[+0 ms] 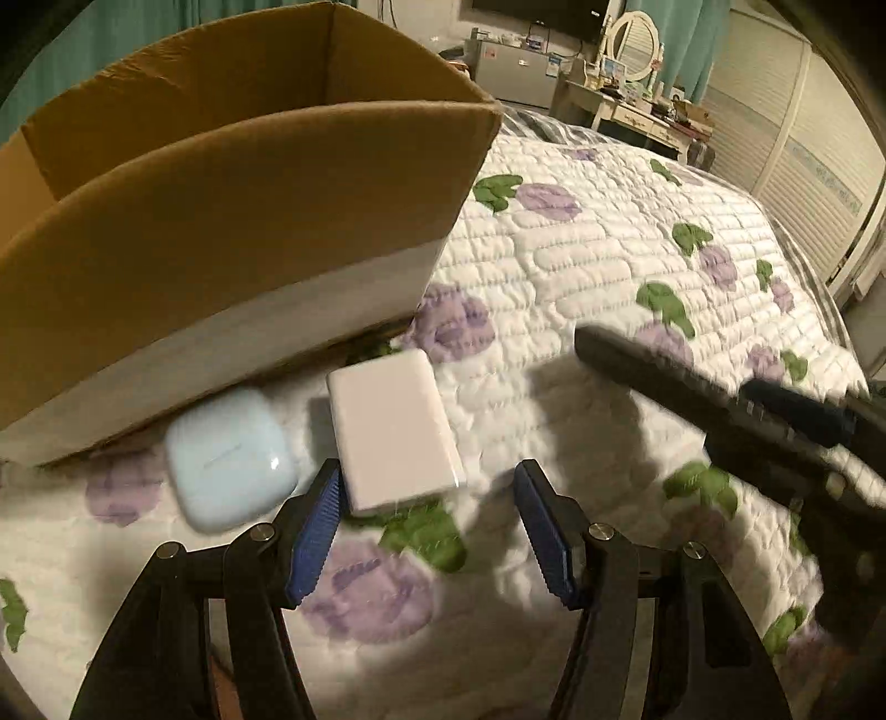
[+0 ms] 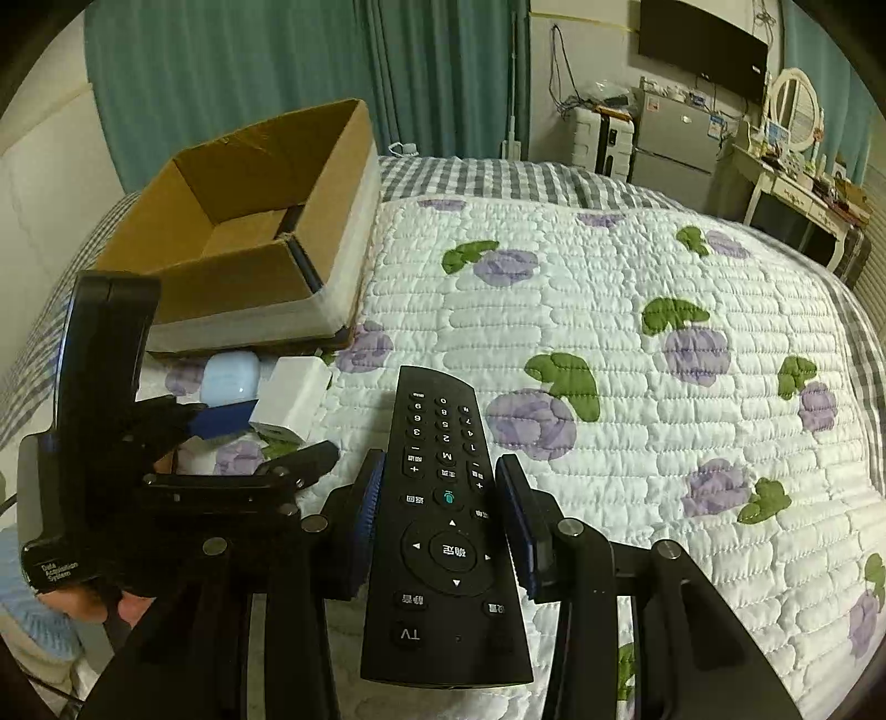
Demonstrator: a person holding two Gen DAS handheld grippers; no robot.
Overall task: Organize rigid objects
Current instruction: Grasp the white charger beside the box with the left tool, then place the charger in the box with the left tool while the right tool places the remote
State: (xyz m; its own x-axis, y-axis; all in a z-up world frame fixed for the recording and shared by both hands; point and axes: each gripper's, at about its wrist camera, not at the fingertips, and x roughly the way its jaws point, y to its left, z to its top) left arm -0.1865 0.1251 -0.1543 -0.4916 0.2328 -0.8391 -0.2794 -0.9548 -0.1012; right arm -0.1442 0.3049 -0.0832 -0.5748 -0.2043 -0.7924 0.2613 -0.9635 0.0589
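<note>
- Bed (image 2: 637, 343) w/ white quilt, purple flowers + green leaves; grey-check sheet at far edge.
- Room behind: teal curtains (image 2: 310, 72), wall TV (image 2: 703, 41), small fridge (image 2: 673, 141), dressing table (image 2: 797, 194) w/ oval mirror.
- Cardboard box (image 2: 249, 232), open top, sits on quilt at far left of bed; white band round its base.
- Black remote (image 2: 446, 526) lifted off quilt, buttons up, TV end toward cam, pointing away along the fingers.
- Right gripper (image 2: 443, 509): blue pads pressed on both long sides of remote, mid-body — clamped on it.
- White power bank (image 1: 393, 423) flat on quilt just in front of box.
- Pale blue earbud case (image 1: 230, 457) just beside it on the left, near box base.
- Left gripper (image 1: 429, 526): jaws wide apart, holding nothing; left pad tip at the power bank's near corner, contact unclear.
</note>
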